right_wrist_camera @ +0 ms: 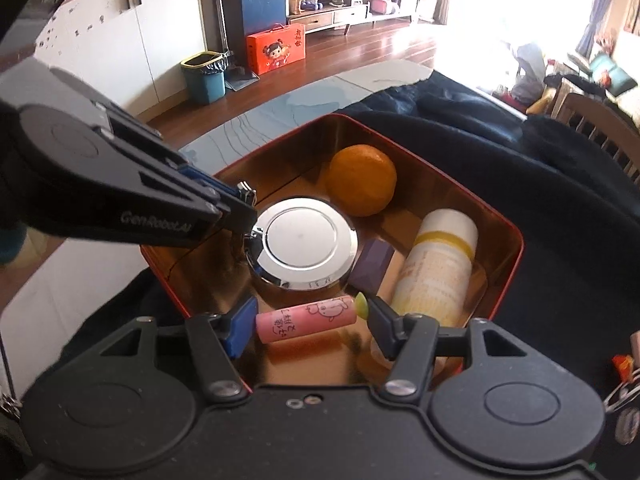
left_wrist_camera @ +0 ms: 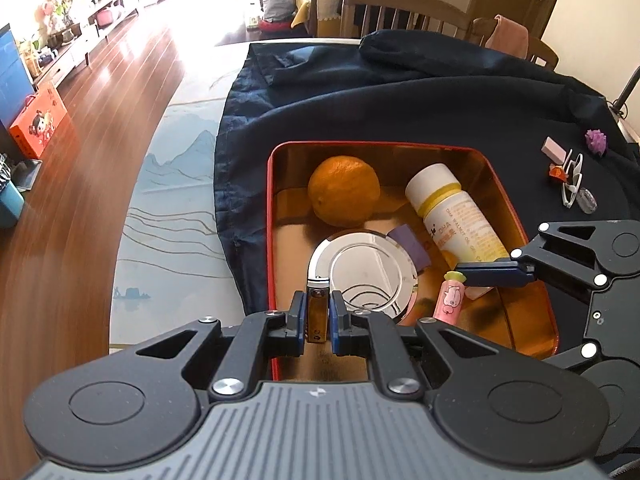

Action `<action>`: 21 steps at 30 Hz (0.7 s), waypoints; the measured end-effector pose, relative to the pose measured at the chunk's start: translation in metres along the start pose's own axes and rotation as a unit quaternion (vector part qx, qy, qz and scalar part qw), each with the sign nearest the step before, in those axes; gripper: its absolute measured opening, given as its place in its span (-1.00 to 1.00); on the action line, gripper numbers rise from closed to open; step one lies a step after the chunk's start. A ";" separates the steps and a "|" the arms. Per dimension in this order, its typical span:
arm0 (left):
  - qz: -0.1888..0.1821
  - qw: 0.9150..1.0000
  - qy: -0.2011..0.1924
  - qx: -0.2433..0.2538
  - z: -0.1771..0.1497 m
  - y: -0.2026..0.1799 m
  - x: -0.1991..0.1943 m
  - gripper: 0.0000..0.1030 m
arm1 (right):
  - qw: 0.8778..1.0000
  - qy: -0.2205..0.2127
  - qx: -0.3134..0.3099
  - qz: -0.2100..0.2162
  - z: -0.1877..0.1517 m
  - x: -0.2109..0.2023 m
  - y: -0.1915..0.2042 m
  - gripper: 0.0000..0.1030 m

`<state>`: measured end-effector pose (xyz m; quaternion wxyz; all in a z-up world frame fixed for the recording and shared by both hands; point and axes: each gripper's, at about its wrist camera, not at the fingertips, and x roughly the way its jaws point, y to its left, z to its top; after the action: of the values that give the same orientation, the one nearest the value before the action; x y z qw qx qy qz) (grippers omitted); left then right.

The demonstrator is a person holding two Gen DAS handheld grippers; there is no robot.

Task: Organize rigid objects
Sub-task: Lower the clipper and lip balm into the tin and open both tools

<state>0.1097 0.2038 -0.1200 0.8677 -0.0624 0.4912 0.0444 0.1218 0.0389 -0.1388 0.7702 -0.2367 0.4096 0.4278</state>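
Note:
A red tin box (left_wrist_camera: 272,200) (right_wrist_camera: 512,248) with a gold inside stands on a dark blue cloth (left_wrist_camera: 400,100). In it lie an orange (left_wrist_camera: 343,191) (right_wrist_camera: 362,184), a white bottle with a yellow band (left_wrist_camera: 456,212) (right_wrist_camera: 438,264), a round shiny metal tin (left_wrist_camera: 364,276) (right_wrist_camera: 304,240) and a purple block (left_wrist_camera: 410,246) (right_wrist_camera: 372,266). My left gripper (left_wrist_camera: 318,300) (right_wrist_camera: 244,200) is shut on a small brown lighter (left_wrist_camera: 318,314), over the box's near left wall. My right gripper (right_wrist_camera: 310,316) is shut end to end on a pink tube (right_wrist_camera: 306,318) (left_wrist_camera: 450,298), low inside the box.
On the cloth right of the box lie a pink eraser (left_wrist_camera: 554,149), a purple spiky ball (left_wrist_camera: 596,141), a white clip (left_wrist_camera: 572,180) and a small clear piece (left_wrist_camera: 587,200). Wooden chairs (left_wrist_camera: 400,8) stand behind the table. The table's edge curves along the left.

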 end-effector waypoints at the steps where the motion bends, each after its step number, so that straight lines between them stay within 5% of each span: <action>1: 0.000 1.000 0.000 0.000 0.000 0.000 0.001 -0.78 | 1.000 0.001 0.004 0.002 0.000 0.000 -0.001 0.15; 21: 0.001 1.000 -0.012 -0.006 -0.001 -0.012 -0.006 -0.78 | 0.997 -0.049 0.043 -0.041 -0.017 -0.052 -0.012 0.39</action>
<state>0.1075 0.1915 -0.1143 0.8732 -0.0669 0.4803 0.0485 0.1090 -0.0038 -0.1044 0.8156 -0.1986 0.3796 0.3890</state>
